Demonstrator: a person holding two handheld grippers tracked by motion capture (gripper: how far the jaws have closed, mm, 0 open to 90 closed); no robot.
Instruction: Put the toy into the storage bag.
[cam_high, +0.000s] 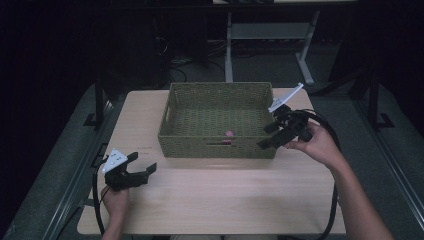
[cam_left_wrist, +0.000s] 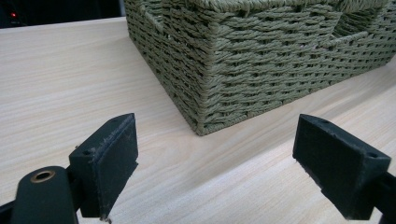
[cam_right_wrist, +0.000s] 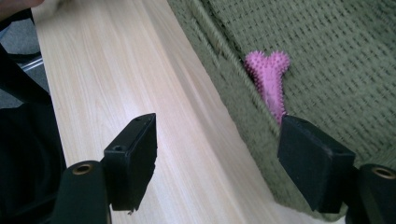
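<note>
Pink spiky toy lies inside the green basket by its near wall; right gripper hovers over that rim, jaws wide, empty. Left gripper gapes empty above the desk's near-left corner.

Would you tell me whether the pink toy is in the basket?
In: the pink toy lies on the basket floor beside its near wall.

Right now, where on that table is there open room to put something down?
The table is bare in front of the basket, between the left gripper and the right gripper. A bare strip runs left of the basket. Inside it lies just a pink toy. The basket's right front corner is crowded.
</note>
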